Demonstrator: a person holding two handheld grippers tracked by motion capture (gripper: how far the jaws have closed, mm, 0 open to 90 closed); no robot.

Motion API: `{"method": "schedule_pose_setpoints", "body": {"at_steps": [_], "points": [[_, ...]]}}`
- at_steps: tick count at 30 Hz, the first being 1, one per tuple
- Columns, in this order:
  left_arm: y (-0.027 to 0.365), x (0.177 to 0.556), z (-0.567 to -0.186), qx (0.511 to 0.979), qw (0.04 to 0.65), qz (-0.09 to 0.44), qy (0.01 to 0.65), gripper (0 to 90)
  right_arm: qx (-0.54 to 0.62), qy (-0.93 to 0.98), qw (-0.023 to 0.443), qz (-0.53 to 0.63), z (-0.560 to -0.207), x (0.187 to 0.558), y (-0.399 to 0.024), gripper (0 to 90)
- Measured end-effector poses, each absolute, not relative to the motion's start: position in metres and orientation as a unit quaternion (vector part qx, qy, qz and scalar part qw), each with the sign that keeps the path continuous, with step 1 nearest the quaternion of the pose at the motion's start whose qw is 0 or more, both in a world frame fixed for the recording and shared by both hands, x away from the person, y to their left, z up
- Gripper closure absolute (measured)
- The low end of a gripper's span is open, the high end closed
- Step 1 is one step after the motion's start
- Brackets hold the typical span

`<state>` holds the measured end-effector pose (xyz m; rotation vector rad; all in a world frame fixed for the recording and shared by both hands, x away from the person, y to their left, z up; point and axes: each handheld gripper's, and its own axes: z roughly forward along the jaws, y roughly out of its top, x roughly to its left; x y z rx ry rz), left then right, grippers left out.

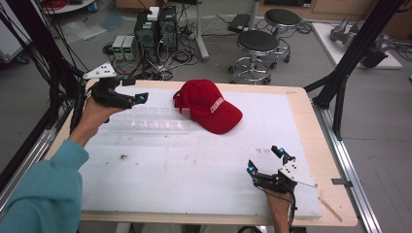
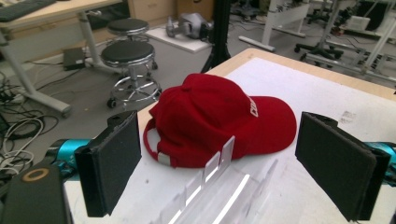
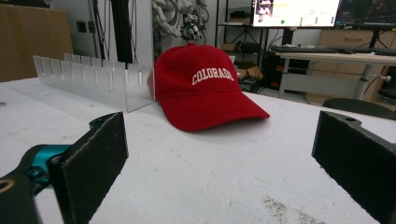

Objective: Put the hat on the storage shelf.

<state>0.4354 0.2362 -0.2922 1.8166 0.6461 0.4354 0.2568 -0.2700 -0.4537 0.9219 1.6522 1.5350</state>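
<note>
**Red cap at the far edge, both grippers spread and empty**

The red cap point(image 1: 208, 105) sits on the white bench top point(image 1: 194, 170) near the middle of the far edge, its back strap touching the end of a clear slotted rack point(image 1: 148, 121) that runs toward the left edge. From the high view the cap's long axis lies on a diagonal, the brim pointing toward the near right corner and the strap toward the far left.

The right gripper view faces the cap's front panel, where white letters read "COLORADO"; the high view shows that lettering too small to read. The left gripper view looks at the back opening and strap instead, with just the first letters visible on the side.

The left gripper point(image 1: 127, 93) hangs over the rack's left end, jaws wide apart. The right gripper point(image 1: 266, 160) is low near the near right corner, jaws also apart, holding nothing.
</note>
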Motion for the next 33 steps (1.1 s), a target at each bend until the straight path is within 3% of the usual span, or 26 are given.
{"method": "schedule_pose_setpoints", "body": {"at_steps": [18,33], "points": [[0.2,0.497,-0.272,0.792,0.513,0.181,0.277,14.6,0.358,0.635,0.34,0.594,-0.454,0.257,-0.271,2.4],[0.155,0.527,-0.322,0.813,0.477,0.161,0.293,14.8,0.359,0.636,0.342,0.591,-0.454,0.257,-0.27,2.5]]}}
